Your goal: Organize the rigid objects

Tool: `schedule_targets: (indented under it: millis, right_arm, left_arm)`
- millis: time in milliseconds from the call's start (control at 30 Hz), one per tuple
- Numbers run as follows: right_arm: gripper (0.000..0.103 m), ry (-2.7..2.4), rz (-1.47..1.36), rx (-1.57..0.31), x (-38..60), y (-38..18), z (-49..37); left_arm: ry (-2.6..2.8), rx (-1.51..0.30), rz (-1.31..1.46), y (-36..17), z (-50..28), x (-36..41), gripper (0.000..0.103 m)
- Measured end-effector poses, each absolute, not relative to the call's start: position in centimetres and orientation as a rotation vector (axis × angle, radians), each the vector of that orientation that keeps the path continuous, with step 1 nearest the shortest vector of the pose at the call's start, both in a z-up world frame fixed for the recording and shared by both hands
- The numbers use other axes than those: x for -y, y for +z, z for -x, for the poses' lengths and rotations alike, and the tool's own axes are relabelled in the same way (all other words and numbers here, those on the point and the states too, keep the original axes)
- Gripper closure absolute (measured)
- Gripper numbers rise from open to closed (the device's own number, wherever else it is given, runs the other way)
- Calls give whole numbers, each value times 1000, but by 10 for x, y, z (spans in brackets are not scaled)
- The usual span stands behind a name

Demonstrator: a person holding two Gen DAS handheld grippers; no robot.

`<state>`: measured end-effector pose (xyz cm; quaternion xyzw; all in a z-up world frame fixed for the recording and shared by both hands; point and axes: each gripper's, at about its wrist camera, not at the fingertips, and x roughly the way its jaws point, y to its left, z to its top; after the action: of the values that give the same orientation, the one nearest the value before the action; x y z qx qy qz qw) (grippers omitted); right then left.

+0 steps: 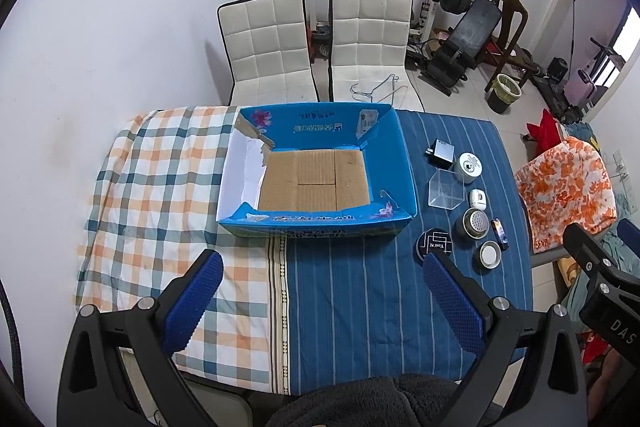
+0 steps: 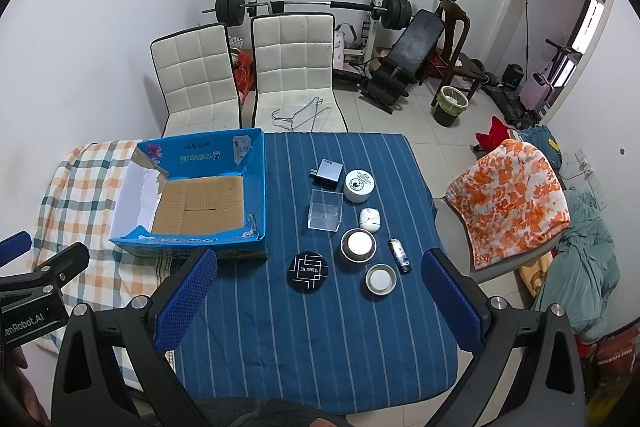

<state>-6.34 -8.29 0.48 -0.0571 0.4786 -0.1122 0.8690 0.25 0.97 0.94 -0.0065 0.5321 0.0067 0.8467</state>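
Above the striped cloth (image 2: 320, 327) — right claw (image 2: 320, 301) wide open, empty.

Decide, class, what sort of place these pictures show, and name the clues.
Most likely a room in a home, used partly as a gym: a barbell rack, padded dining chairs, and a cloth-covered table.

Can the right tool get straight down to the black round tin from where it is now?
Probably yes. The right tool is open and empty, and the black round tin lies on the striped cloth with clear space around it.
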Motion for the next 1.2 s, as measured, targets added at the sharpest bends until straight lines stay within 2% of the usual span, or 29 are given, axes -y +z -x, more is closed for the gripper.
schedule_targets:
  millis: [1200]
  right_arm:
    - [0,-250,113,-984,87,11,65]
  left_arm:
    - [13,-1120,11,26,-17,-17,0]
